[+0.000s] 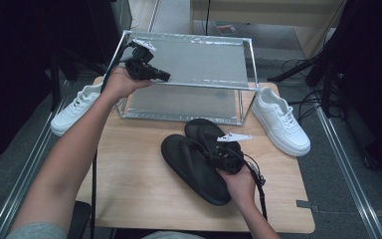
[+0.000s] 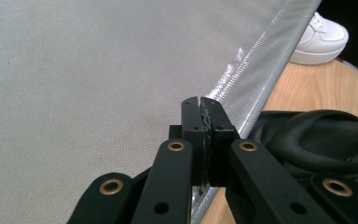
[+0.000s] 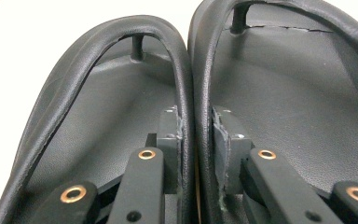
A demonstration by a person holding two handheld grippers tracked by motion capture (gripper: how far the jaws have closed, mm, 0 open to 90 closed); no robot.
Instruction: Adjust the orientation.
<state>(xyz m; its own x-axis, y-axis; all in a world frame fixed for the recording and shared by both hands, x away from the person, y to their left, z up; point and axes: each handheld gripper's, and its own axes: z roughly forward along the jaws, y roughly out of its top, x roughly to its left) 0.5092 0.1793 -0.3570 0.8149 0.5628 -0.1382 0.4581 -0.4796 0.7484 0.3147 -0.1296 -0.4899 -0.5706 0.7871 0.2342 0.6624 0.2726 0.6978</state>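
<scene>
Two black rubber flip-flops [image 1: 199, 159] lie side by side mid-table on the light wooden tabletop [image 1: 129, 189] — the right gripper [image 3: 196, 135] pinches their two inner straps together. No readable branding anywhere. The left gripper [image 2: 201, 121] is clenched on nothing, over the silver mesh two-tier shoe rack [image 1: 199, 57], whose far side is hidden. White lace-up sneakers [image 1: 281, 119] flank the rack — the left one is partly cut off behind the forearm.

Pair of black flip-flops [image 1: 199, 159] side by side, straps touching, on table [image 1: 139, 194].
</scene>
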